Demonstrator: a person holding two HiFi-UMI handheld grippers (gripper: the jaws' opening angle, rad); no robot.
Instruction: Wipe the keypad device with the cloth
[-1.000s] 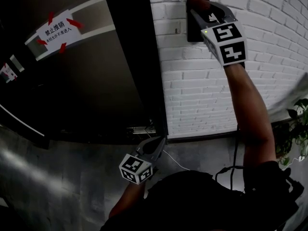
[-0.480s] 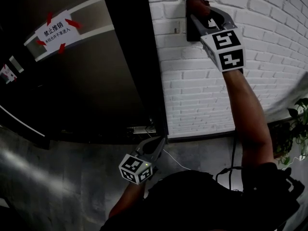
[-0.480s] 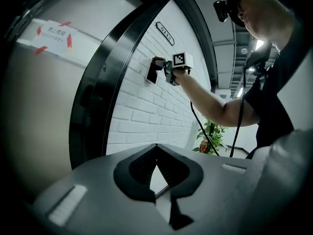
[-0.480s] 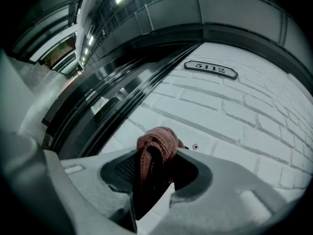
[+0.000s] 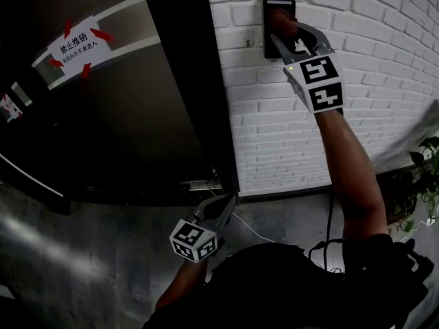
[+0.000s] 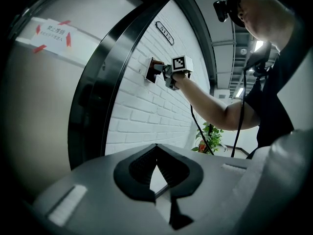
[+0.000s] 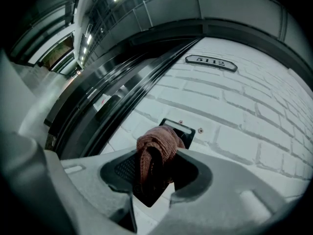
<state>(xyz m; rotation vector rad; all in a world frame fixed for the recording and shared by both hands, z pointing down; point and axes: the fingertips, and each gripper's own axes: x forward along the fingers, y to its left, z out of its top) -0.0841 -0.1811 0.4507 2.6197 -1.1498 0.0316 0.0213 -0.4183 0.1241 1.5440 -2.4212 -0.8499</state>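
Note:
The keypad device (image 5: 277, 7) is a black panel fixed to the white brick wall; its top shows above a reddish-brown cloth (image 5: 279, 22). My right gripper (image 5: 281, 34) is shut on that cloth and presses it against the device's middle. In the right gripper view the cloth (image 7: 157, 143) bulges out between the jaws in front of the keypad device (image 7: 188, 131). My left gripper (image 5: 228, 201) hangs low by the door's foot, shut with nothing in it. From the left gripper view (image 6: 156, 151) the keypad device (image 6: 148, 70) and the right gripper (image 6: 168, 75) show far up the wall.
A dark door (image 5: 123, 101) with a taped paper notice (image 5: 75, 43) stands left of the brick wall (image 5: 295, 129). A number plate (image 7: 211, 62) hangs above the device. A potted plant (image 5: 422, 184) stands at the right, and a cable (image 5: 250, 230) runs along the floor.
The right gripper has slid the cloth down the keypad device, so the device's top edge now shows above it. The left gripper has stayed where it was.

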